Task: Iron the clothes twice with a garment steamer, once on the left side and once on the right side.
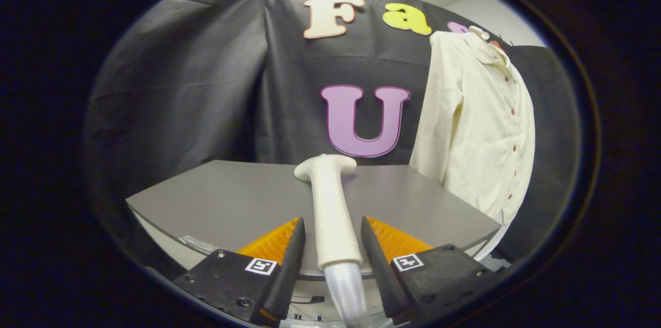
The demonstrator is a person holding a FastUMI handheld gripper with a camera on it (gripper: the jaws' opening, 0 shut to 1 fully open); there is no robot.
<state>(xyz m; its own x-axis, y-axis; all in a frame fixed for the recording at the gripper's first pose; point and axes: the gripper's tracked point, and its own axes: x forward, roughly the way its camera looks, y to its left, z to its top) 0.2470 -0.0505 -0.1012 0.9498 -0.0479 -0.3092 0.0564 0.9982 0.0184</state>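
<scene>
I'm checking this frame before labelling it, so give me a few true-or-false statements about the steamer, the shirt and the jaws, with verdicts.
1. The garment steamer lies on the grey table. True.
2. The gripper has its jaws clamped on the steamer. False: the handle lies between the open jaws, with a gap on each side.
3. The cream shirt hangs against the booth's black wall beyond the table. True.
4. The shirt is folded flat on the table. False: it hangs upright, buttoned down the front.
5. The steamer's head points away from the gripper. True.
</scene>
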